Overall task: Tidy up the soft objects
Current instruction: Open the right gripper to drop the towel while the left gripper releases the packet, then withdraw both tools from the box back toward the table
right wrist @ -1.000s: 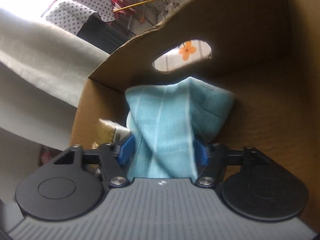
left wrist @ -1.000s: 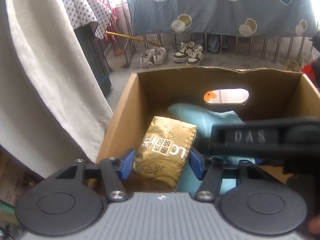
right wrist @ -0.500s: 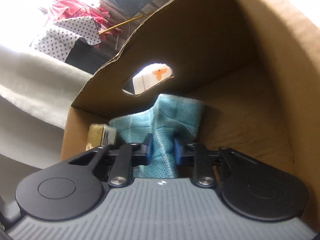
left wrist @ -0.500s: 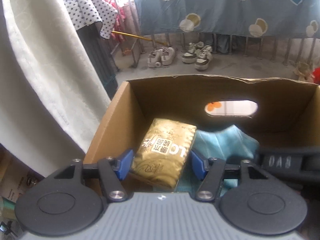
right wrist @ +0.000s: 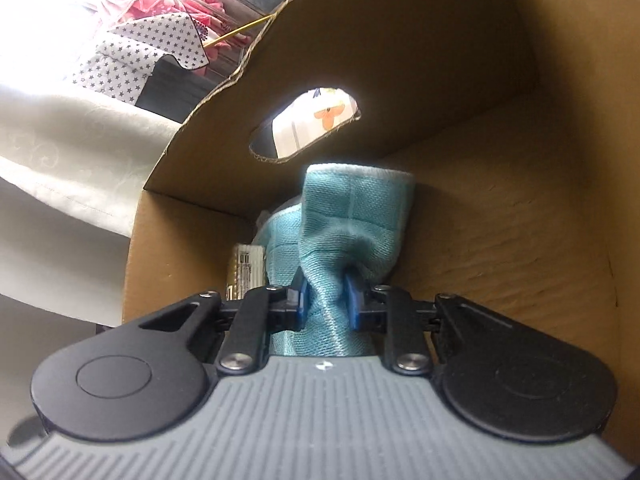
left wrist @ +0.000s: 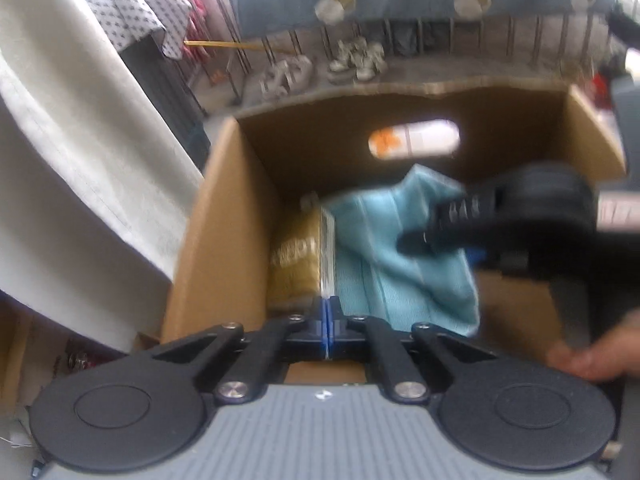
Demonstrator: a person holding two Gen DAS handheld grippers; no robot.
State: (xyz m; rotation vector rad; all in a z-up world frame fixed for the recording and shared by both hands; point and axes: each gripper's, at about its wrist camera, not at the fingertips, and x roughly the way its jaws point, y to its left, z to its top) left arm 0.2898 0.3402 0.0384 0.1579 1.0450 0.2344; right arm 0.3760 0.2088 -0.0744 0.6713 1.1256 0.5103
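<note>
Box (left wrist: 216, 216) with 1 gold pack (left wrist: 296, 260), 1 blue cloth (right wrist: 352, 216) pinched by right gripper (right wrist: 325, 300); left gripper (left wrist: 325, 320) closed on pack's edge.

I see my right gripper (right wrist: 325, 306) inside the cardboard box (right wrist: 500, 100), its blue pads (right wrist: 301, 300) pinched on a bunched fold of the teal cloth (right wrist: 352, 216). The cloth stands up in front of the box's oval handle hole (right wrist: 306, 122). Just left of the cloth, a gold packet (right wrist: 244, 272) sits against the box's left wall.
</note>
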